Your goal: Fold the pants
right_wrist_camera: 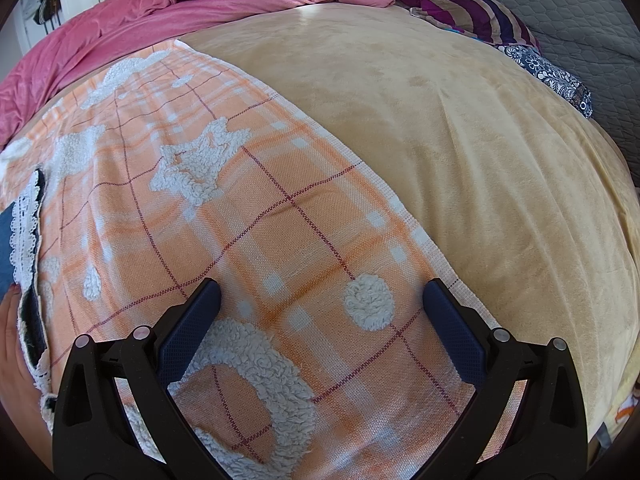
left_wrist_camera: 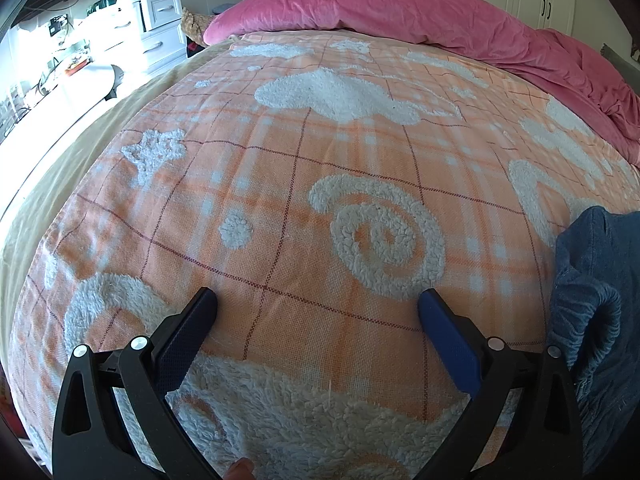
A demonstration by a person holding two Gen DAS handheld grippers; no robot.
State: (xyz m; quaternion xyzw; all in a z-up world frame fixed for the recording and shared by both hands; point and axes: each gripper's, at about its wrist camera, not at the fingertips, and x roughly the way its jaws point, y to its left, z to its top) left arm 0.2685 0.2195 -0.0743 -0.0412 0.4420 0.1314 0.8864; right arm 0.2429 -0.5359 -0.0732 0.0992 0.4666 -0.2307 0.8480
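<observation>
The blue denim pants [left_wrist_camera: 592, 300] lie bunched at the right edge of the left wrist view, elastic waistband showing, on the orange plaid blanket [left_wrist_camera: 280, 184]. In the right wrist view only a strip of the pants [right_wrist_camera: 6, 248] with white lace trim [right_wrist_camera: 24, 232] shows at the far left edge. My left gripper [left_wrist_camera: 318, 304] is open and empty, low over the blanket, left of the pants. My right gripper [right_wrist_camera: 322, 294] is open and empty over the blanket [right_wrist_camera: 224, 216], well right of the pants.
A pink duvet [left_wrist_camera: 400, 8] is heaped along the far side of the bed. A tan bedsheet [right_wrist_camera: 460, 152] lies right of the blanket. A striped purple pillow [right_wrist_camera: 472, 8] and patterned cloth [right_wrist_camera: 556, 76] sit far right. White drawers [left_wrist_camera: 160, 28] and a cluttered desk stand left.
</observation>
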